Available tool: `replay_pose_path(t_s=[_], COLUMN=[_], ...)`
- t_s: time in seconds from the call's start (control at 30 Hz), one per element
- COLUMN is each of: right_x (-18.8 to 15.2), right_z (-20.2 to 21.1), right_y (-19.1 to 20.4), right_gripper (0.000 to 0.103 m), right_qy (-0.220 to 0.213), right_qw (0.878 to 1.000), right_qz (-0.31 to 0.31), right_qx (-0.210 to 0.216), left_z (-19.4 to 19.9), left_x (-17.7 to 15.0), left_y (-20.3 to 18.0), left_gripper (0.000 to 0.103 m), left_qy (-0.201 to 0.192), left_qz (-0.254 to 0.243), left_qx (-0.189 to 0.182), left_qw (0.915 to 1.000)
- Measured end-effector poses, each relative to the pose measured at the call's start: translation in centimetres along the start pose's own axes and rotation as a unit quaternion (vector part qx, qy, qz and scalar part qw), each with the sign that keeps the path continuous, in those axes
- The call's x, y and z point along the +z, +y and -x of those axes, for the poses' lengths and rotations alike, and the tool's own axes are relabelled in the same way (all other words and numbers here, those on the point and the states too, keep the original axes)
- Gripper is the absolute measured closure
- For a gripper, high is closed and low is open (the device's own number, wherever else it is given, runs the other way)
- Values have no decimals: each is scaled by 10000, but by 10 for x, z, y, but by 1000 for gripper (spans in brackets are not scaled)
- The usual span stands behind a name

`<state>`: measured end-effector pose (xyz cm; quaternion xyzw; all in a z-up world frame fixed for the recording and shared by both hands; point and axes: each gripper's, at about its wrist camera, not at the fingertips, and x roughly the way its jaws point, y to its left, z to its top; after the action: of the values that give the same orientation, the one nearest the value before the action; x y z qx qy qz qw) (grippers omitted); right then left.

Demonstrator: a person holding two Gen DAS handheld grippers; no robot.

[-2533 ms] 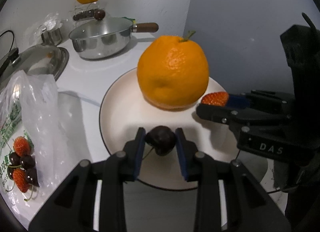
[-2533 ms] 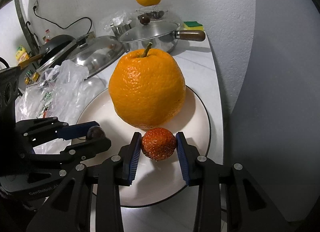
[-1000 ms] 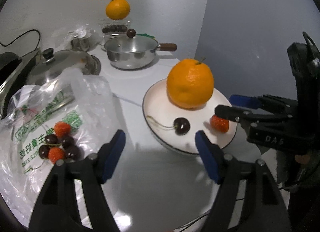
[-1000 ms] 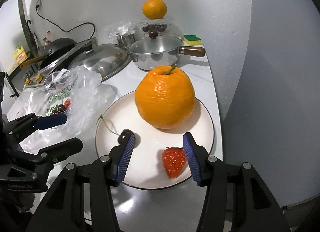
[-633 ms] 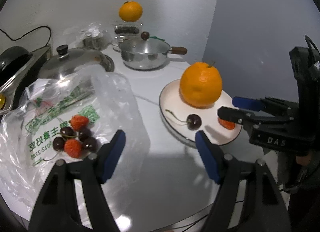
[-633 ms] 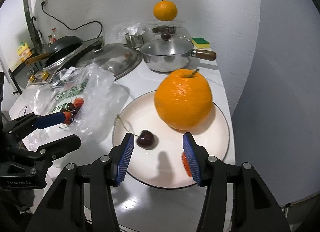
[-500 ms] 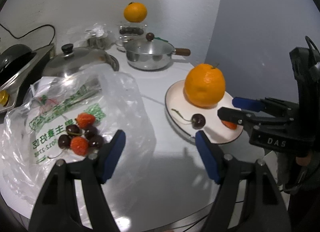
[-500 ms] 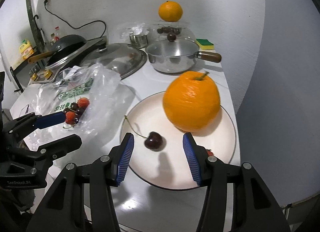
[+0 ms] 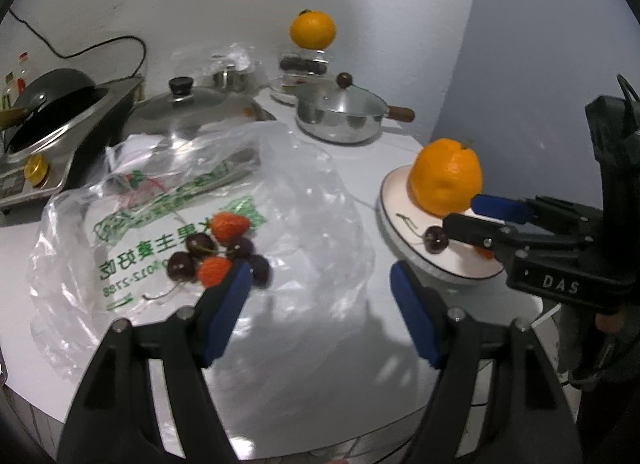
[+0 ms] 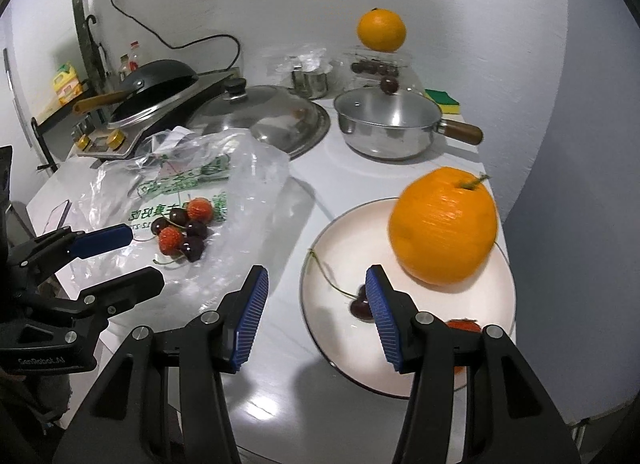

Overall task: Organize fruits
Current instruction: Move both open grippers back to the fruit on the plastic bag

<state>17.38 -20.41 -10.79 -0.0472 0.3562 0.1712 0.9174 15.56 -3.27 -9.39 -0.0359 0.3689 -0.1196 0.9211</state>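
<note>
A large orange, a dark cherry with a long stem and a strawberry lie on the white plate. My right gripper hovers open over the plate's left rim, with nothing between its blue pads. My left gripper is open and empty above the clear plastic bag. Inside the bag lie strawberries and cherries, just beyond the left finger. The right gripper's fingers partly hide the plate's strawberry in both views.
At the back stand a lidded steel pot, a big steel lid, a black wok and a second orange on a clear box of cherries. The counter's front edge runs just under both grippers.
Both grippers let go of the cherry and the strawberry, which now lie on the plate. Both have since pulled back and swung left toward the bag, staying open.
</note>
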Motion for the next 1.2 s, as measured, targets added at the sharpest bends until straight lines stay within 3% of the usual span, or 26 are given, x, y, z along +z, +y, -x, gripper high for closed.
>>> replay_pose_path(t_s=[1.2], right_x=[24], right_z=[-41], right_y=[97], right_gripper=[49], right_qy=[242], right_qw=[9951], right_qz=[743], right_qx=[609], left_z=[10], left_x=[-22], left_y=[90], left_gripper=[29], left_qy=[-35], left_qz=[694], left_qx=[452], left_qw=[9966])
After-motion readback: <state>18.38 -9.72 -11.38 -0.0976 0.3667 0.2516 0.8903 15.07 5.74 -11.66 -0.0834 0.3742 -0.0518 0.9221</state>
